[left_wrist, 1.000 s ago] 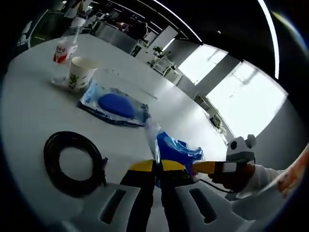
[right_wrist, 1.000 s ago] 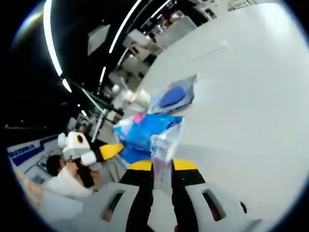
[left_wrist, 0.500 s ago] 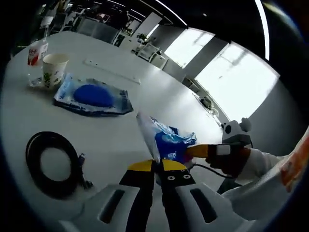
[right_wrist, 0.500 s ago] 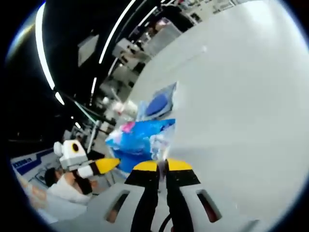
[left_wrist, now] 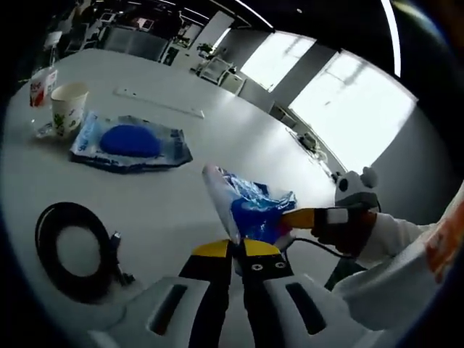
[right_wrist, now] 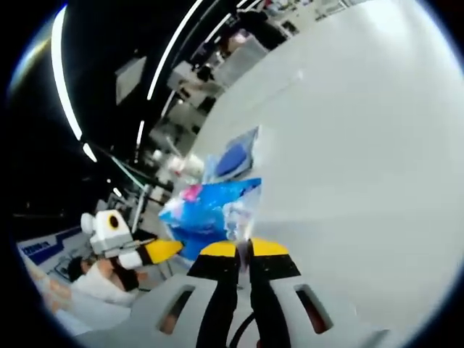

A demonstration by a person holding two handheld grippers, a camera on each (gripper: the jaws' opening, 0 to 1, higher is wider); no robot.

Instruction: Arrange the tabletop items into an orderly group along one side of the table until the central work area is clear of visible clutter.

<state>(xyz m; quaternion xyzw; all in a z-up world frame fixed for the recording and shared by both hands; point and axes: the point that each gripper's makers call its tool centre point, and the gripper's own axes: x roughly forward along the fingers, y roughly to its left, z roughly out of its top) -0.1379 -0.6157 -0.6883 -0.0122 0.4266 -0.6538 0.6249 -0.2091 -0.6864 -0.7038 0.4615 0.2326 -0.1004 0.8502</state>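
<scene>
Both my left claw [left_wrist: 232,250] and right claw [right_wrist: 243,249] stay clamped on the blue packet [left_wrist: 254,210], now lifted further off the table [left_wrist: 217,145], so it can join the side group.

No lettering can be read. Far up and left of the left gripper's jaws, the bottle [left_wrist: 43,78] carries a red-and-white label, its print too small to make out. The paper cup [left_wrist: 67,100] beside it shows only a green pattern.
</scene>
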